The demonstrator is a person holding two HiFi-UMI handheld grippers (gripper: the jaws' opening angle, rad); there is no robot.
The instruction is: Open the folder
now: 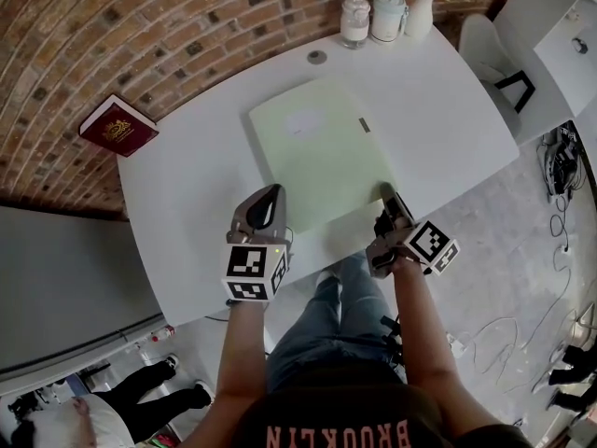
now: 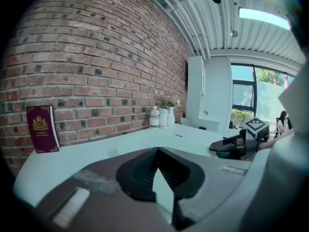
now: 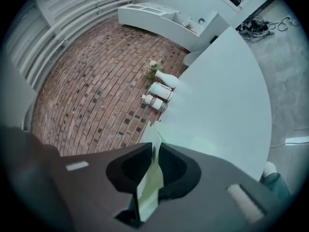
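Near first: grips the folder (image 1: 322, 152) along its near edge with both tools. Has the left gripper (image 1: 271, 192) at the near-left corner, jaws brought together with only a pale sliver between them. Reads that sliver as the folder's edge pinched there, though not beyond doubt. Has the right gripper (image 1: 387, 196) at the near-right corner, tilted, jaws nearly closed on a thin green sheet that sticks out past the tips. Takes that sheet for the top cover alone, peeled a little off the rest.

Judged from this: grasp made, opening barely begun. Lies flat and shut over nearly all its area on the table (image 1: 438, 110), with only the near-right corner raised.

Leaves the main work: lifting that corner higher and swinging the cover right over, probably while pinning the lower part with the left. Cannot tell which side carries the spine, so cannot say which way to swing.

Farther off: shows a book (image 1: 118, 126) at the table's far-left corner, then jars (image 1: 354, 19) and a vase (image 1: 420, 12) at the far edge against the wall (image 1: 187, 26). Stand well apart from the folder and, as far as can be judged, out of the cover's way.
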